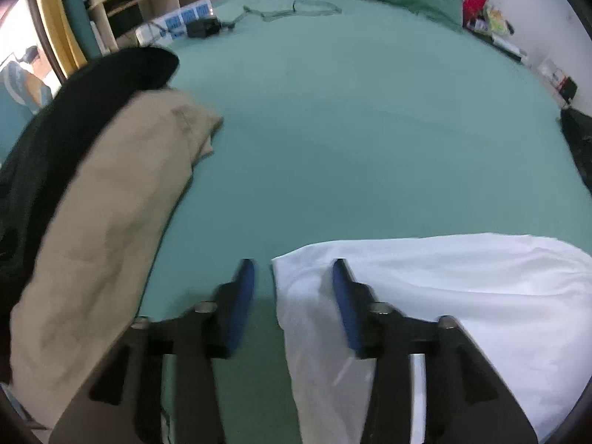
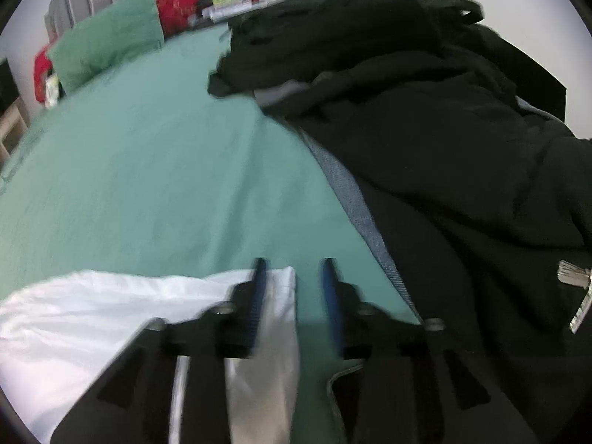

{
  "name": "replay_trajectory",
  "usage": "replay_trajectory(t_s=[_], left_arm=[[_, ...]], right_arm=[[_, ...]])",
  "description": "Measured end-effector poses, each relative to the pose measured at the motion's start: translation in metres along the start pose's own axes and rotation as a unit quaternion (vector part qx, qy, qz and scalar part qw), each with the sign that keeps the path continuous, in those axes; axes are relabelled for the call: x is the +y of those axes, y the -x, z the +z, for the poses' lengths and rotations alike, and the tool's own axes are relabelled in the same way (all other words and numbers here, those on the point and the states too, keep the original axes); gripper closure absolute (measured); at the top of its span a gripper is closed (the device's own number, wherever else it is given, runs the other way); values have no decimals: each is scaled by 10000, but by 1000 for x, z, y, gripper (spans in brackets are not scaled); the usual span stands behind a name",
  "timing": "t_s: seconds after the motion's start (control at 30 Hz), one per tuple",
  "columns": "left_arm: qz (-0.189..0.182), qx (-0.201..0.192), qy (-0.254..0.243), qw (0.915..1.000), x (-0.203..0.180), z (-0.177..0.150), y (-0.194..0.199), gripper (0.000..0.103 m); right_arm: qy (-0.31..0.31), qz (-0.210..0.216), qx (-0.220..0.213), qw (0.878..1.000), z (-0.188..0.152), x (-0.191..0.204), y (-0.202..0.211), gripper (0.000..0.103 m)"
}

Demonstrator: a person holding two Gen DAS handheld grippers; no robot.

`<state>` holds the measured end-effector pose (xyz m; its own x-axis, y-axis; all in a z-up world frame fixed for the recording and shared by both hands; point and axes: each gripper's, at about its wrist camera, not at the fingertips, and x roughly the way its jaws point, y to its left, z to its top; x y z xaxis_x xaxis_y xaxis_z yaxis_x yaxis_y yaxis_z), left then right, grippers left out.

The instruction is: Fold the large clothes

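White garment on the green bed, both tongs at its corners.

The left tongs [image 1: 294, 277] and right tongs [image 2: 294, 277] stand part open, pads not pressing; each straddles one corner of the white garment [image 1: 462, 296] lying on the bed [image 1: 333, 129].

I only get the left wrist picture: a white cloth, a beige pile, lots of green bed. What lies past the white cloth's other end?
Observer: A heap of black clothes covers that side of the green sheet.
Operator: Is the other tool near the white cloth?
Observer: Yes, the right gripper straddles the white cloth at its corner, jaws open.
Operator: Anything else in that heap?
Observer: A blue-grey fabric strip edges it, and a small silvery tag shows on the black.
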<state>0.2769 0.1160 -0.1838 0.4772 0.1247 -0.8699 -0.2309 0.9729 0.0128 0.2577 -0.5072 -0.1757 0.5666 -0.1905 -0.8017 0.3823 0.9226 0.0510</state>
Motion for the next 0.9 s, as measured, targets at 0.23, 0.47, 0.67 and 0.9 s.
replay_trajectory(t_s=[0.23, 0.47, 0.67, 0.9], left_arm=[[-677, -265, -274, 9970, -34, -35, 50, 55], [-977, 96, -358, 9945, -64, -96, 61, 55], [-649, 45, -652, 9957, -67, -135, 58, 55], [-678, -48, -278, 9973, -48, -153, 73, 54]], right_arm=[[213, 726, -258, 9968, -25, 27, 51, 57], [1015, 1405, -375, 9841, -86, 96, 80, 57], [2140, 1287, -43, 9683, -152, 159, 79, 56], [1679, 741, -219, 9828, -176, 146, 88, 25]])
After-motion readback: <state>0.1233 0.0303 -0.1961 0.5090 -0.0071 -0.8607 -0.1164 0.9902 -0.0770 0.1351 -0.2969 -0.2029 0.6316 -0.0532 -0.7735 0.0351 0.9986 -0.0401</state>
